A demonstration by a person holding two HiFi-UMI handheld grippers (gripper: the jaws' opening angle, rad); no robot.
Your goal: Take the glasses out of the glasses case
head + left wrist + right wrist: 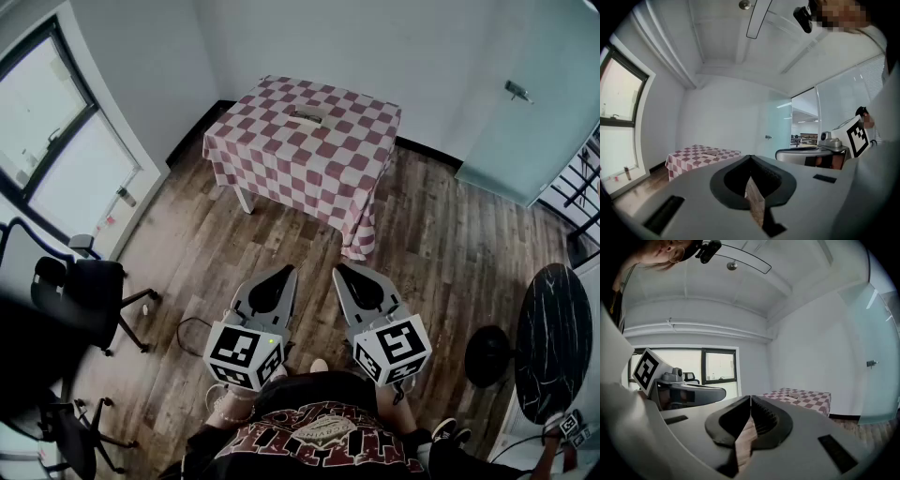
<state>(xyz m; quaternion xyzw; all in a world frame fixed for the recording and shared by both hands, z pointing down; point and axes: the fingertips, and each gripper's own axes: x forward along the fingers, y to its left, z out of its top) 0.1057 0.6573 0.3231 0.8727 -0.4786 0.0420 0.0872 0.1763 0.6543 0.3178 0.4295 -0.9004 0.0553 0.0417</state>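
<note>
I can't read the print on the shirt (323,433). The glasses case (307,116) is a small dark shape on the checkered counter (328,159), too small to tell whether it is open. My left tongs (284,272) and right tongs (344,270) hang well short of the counter, both pressed together on nothing.
</note>
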